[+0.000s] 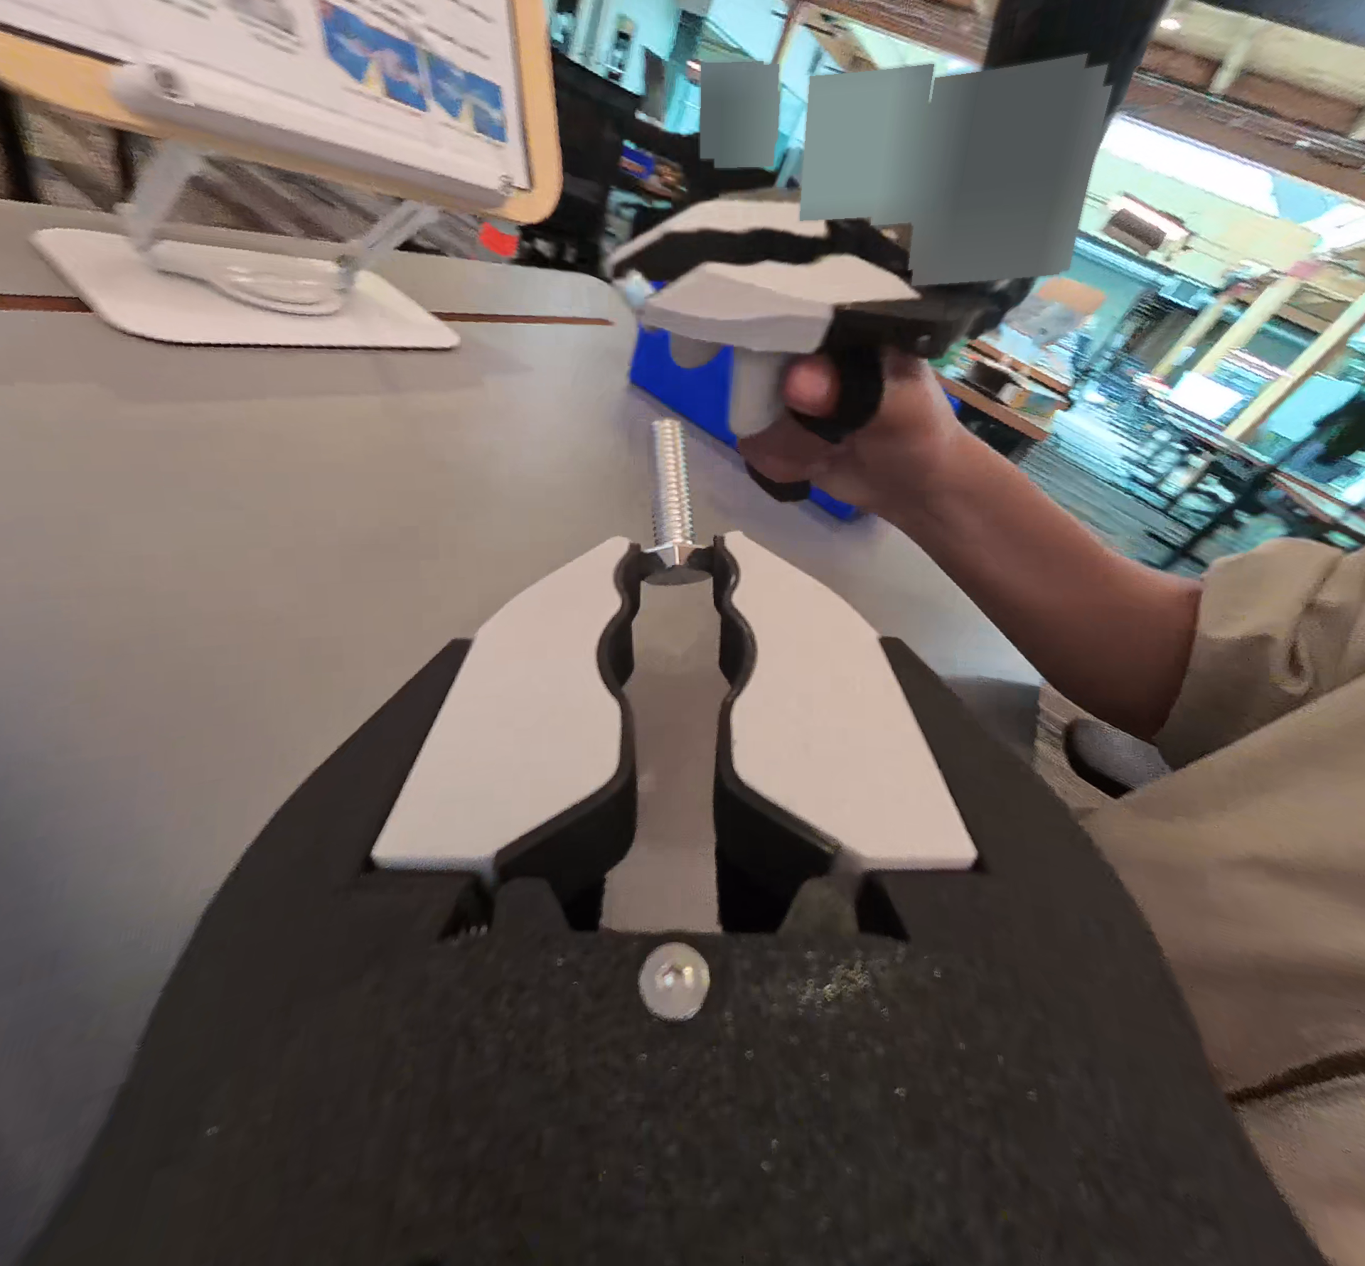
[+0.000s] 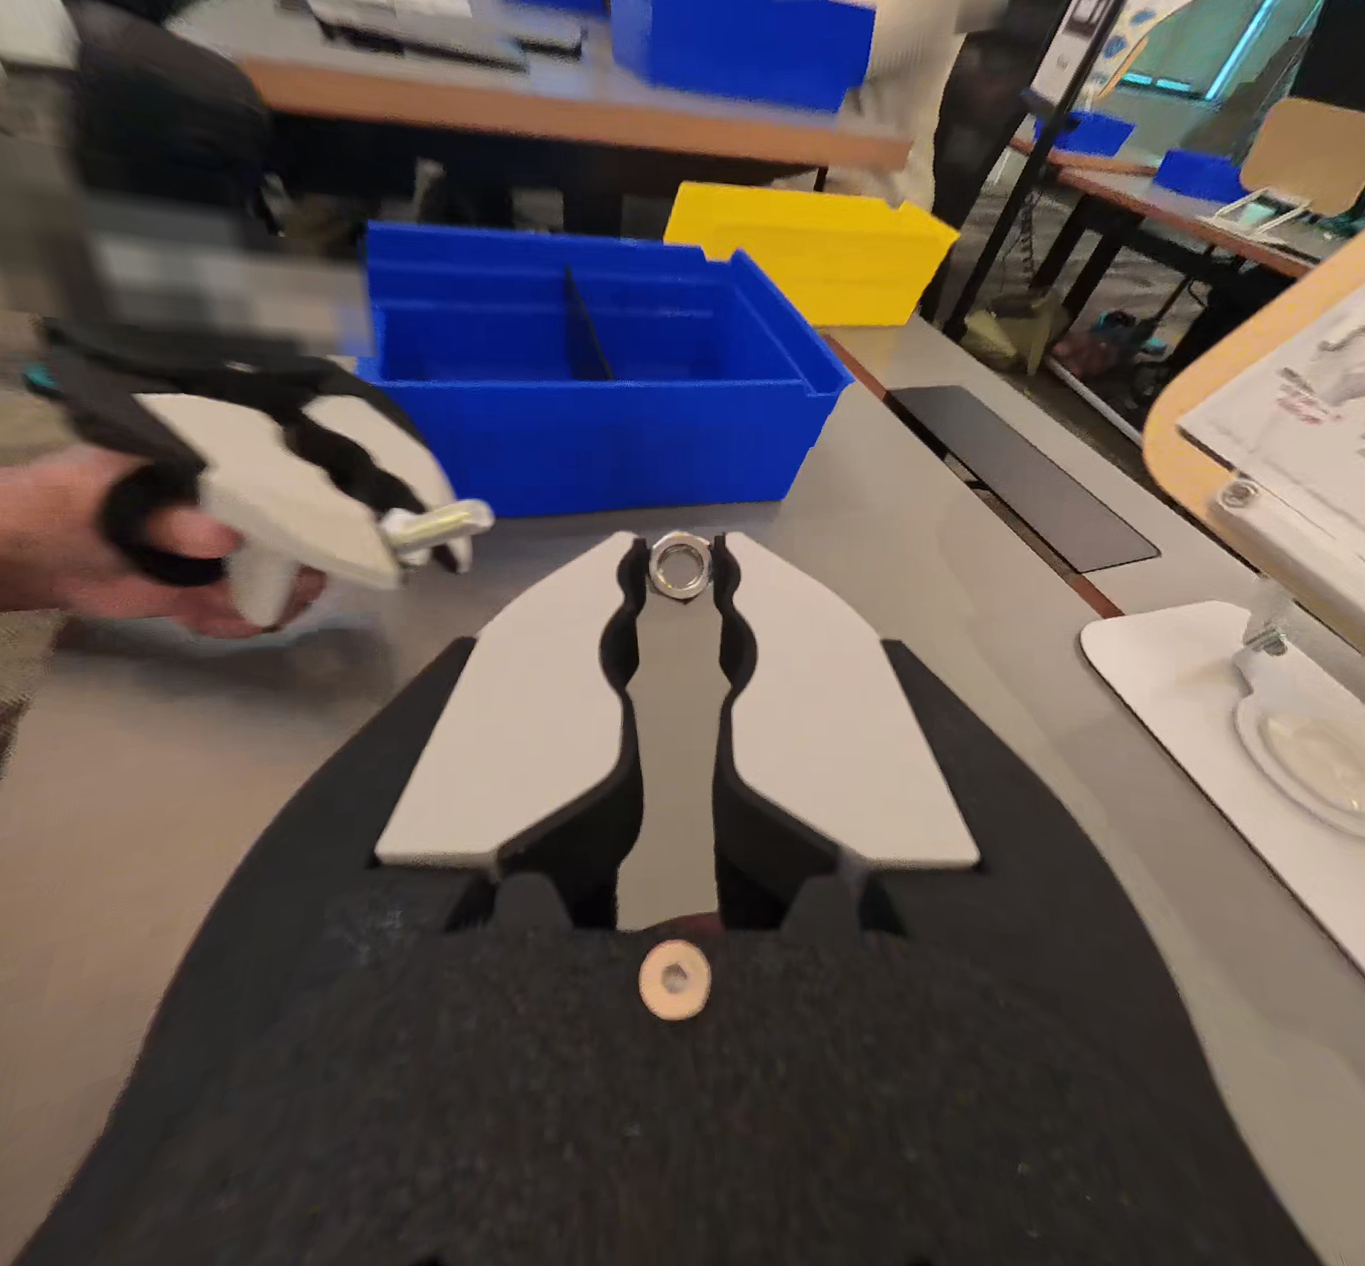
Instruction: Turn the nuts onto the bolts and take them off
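My left gripper (image 1: 672, 558) is shut on the hex head of a silver bolt (image 1: 671, 485), whose threaded shaft points forward away from the fingers. The same gripper and bolt (image 2: 436, 529) show at the left of the right wrist view, held in a hand above the grey table. My right gripper (image 2: 679, 562) is shut on a silver hex nut (image 2: 679, 566), its hole facing the camera. In the left wrist view the right gripper (image 1: 639, 289) shows ahead, above and beyond the bolt's tip, held by a hand. Nut and bolt are apart.
A blue divided bin (image 2: 591, 374) stands on the grey table (image 2: 923, 529) ahead of the right gripper, a yellow bin (image 2: 805, 256) behind it. A tilted board on a white stand (image 1: 244, 285) sits at the table's far side. A person's arm and beige sleeve (image 1: 1219, 713) are to the right. The grippers' ends are close to 8 cm from one another.
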